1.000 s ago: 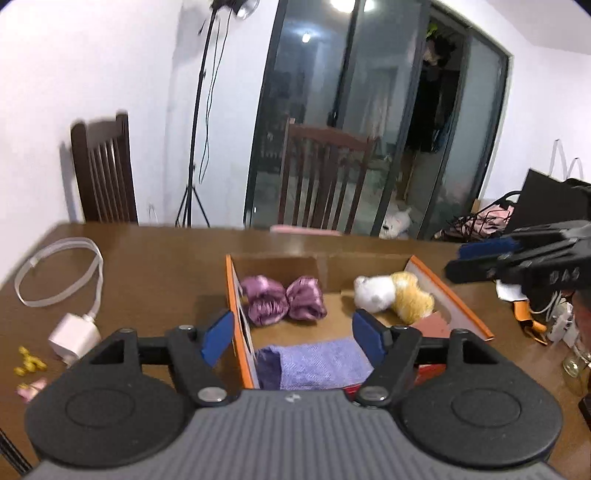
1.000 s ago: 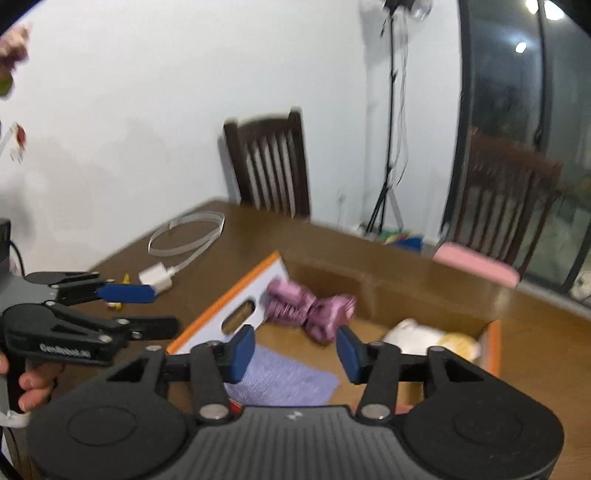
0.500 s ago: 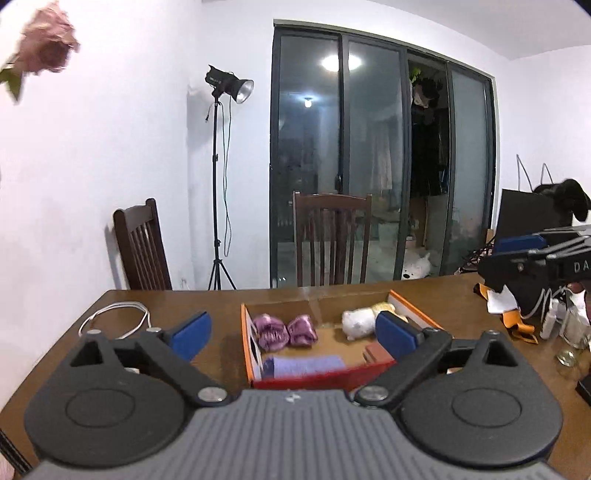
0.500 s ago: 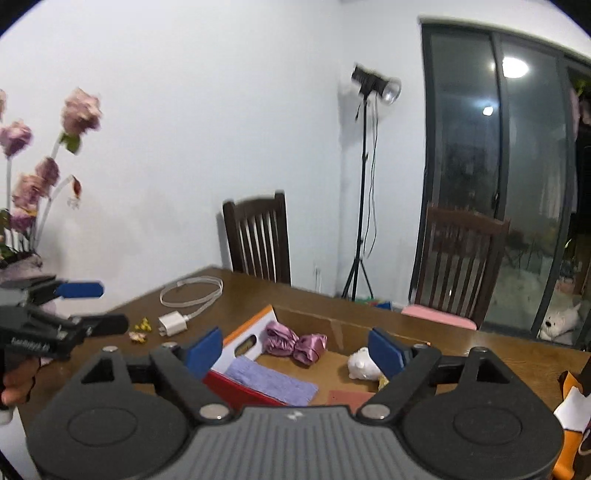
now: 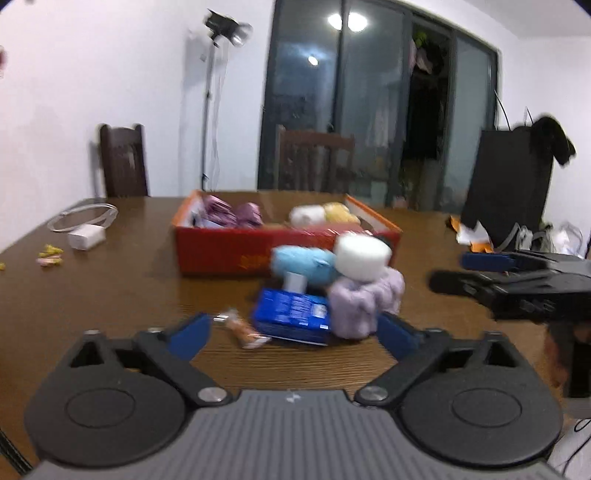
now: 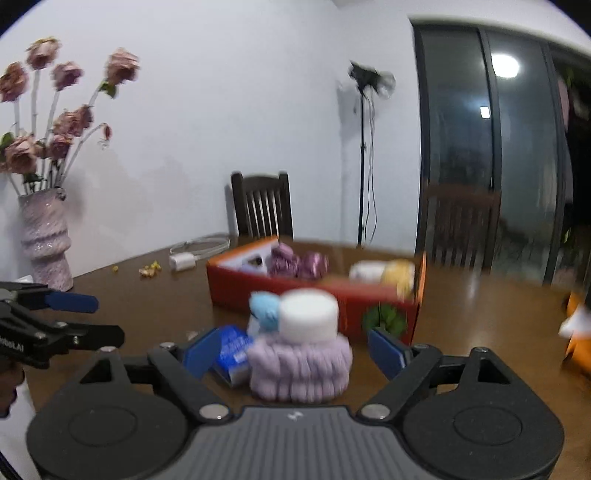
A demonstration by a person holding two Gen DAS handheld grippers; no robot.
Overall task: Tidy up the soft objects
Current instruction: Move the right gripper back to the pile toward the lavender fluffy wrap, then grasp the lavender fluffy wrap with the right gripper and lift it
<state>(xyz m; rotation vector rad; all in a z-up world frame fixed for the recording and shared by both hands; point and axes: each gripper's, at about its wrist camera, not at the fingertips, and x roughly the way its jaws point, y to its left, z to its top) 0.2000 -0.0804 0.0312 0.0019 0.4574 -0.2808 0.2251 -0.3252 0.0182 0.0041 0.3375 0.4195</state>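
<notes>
Spread wide and empty, both the left gripper (image 5: 291,330) and right gripper (image 6: 295,349) are held before a lilac scrunchie (image 6: 299,363) near the red box (image 5: 236,249).

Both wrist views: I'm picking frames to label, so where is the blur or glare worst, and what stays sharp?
Left wrist view: motion blur smears the red box and the pale purple knit piece; ceiling-light glare reflects in the glass door. Right wrist view: the same blur on the knit piece and white roll; a light reflection sits in the door; the gripper body stays sharp, and fisheye bends the edges.
</notes>
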